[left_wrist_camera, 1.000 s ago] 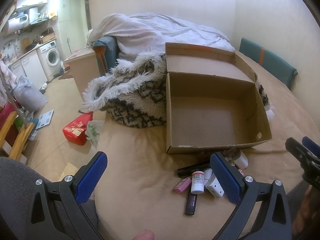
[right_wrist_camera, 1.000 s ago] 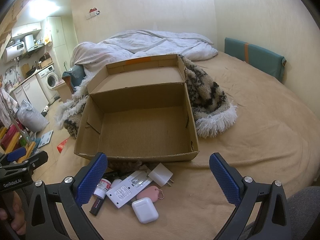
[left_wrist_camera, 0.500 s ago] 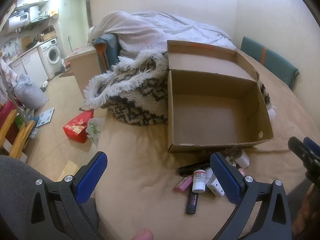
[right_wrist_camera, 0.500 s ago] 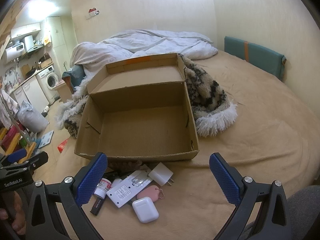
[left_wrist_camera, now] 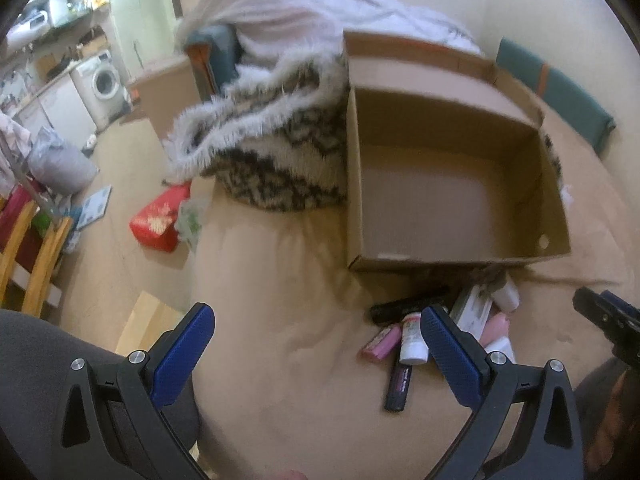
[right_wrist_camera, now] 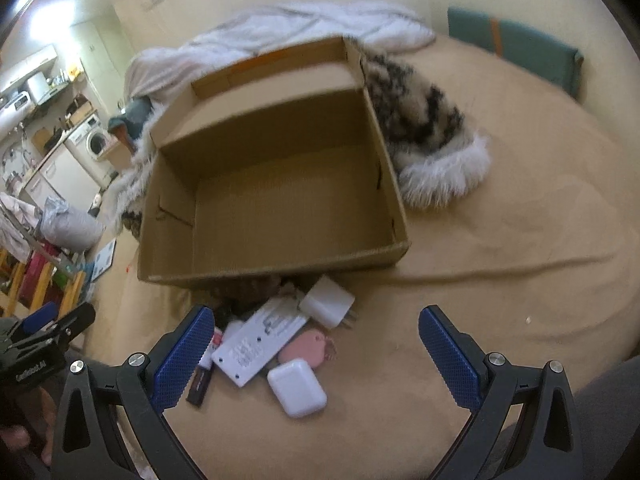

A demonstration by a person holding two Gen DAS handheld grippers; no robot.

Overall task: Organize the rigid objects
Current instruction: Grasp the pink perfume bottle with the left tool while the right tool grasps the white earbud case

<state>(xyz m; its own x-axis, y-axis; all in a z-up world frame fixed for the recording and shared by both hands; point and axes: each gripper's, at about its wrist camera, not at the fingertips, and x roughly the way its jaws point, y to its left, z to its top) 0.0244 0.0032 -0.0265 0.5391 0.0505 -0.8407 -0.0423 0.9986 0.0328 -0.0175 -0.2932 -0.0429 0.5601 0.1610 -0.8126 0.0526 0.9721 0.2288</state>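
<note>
A bed with a tan sheet [right_wrist_camera: 500, 280] carries an open brown cardboard box [right_wrist_camera: 280, 200], a fluffy black-and-white fringed blanket [right_wrist_camera: 424, 128], a rumpled white duvet [right_wrist_camera: 320, 24], and, just before the box, a white earbud case [right_wrist_camera: 297, 387], white plug adapter [right_wrist_camera: 326, 300] and white pill bottle [left_wrist_camera: 413, 338].

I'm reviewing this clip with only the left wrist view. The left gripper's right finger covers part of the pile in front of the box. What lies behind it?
Observer: The right wrist view shows a white earbud case on the bed, the pile's nearest item.
Operator: Anything between that and the cardboard box?
Observer: A white charger plug lies just before the cardboard box front wall, prongs pointing right.
Operator: Is the right gripper holding anything?
Observer: No. The right gripper is open and empty, above the pile.
</note>
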